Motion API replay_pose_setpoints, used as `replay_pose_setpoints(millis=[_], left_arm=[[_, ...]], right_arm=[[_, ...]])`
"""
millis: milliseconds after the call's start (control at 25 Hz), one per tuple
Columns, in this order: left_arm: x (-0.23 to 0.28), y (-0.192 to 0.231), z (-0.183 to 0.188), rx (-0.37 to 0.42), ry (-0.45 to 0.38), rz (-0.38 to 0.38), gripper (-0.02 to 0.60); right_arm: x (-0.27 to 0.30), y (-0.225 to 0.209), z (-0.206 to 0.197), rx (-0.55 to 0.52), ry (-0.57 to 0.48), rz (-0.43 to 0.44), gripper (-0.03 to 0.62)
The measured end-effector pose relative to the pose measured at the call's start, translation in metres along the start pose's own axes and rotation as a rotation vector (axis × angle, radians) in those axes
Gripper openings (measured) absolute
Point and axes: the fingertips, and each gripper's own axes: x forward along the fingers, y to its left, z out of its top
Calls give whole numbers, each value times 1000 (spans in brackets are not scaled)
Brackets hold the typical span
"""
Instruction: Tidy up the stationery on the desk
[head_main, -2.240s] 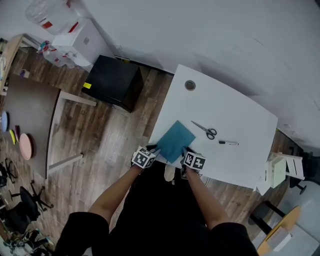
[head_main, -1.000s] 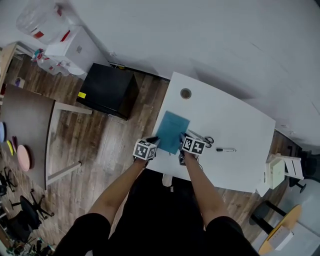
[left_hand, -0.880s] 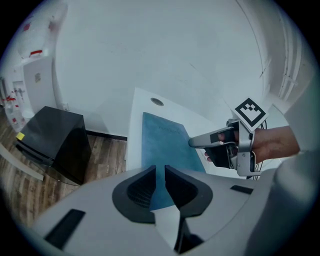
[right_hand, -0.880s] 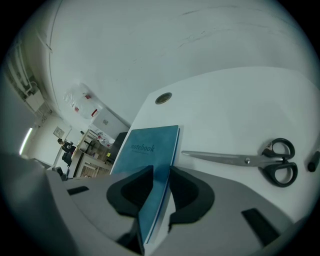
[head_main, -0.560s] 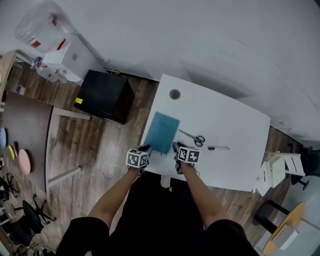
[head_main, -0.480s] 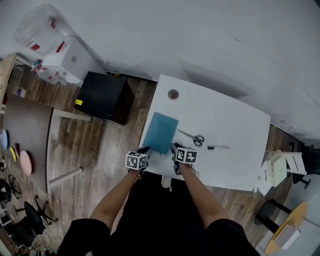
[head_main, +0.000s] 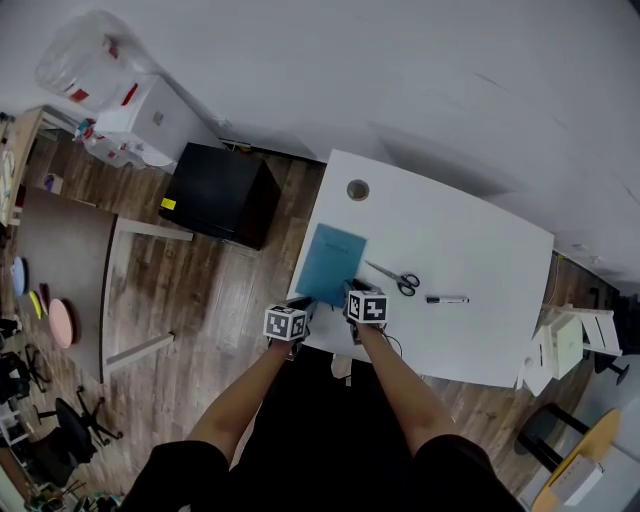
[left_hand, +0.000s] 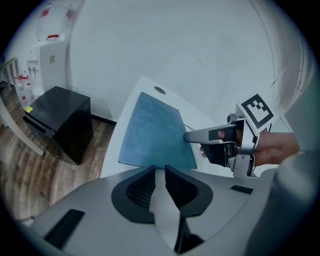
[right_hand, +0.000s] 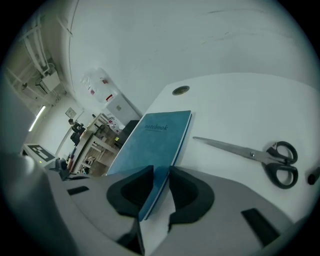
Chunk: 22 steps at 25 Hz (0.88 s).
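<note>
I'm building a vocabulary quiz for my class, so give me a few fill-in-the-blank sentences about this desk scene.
The right gripper is shut on the near edge of the blue ___.
Between that and the marker lie the ___.
The desk they all rest on is ___ in colour.
Missing words: notebook; scissors; white.

The head view looks steeply down from high above the surface, with the floor beside it. The left gripper view and right gripper view sit low and close, facing across the surface to the wall. All three share the notebook. The head and right views also share the scissors.
</note>
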Motion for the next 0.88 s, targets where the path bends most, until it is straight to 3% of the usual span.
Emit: replay_pose_setpoints(millis=[360,600,880], left_arm=[[12,0,25,15,7,-31,64],[11,-3,23,7,-2,-30,66],[-1,-19,4,35,-12,-23,64]], right_arm=[[8,-11,31,24,-21,-36,112],[3,-9,36,35,-44,-11,112],[-59,-26,18,-79,-85,45,112]])
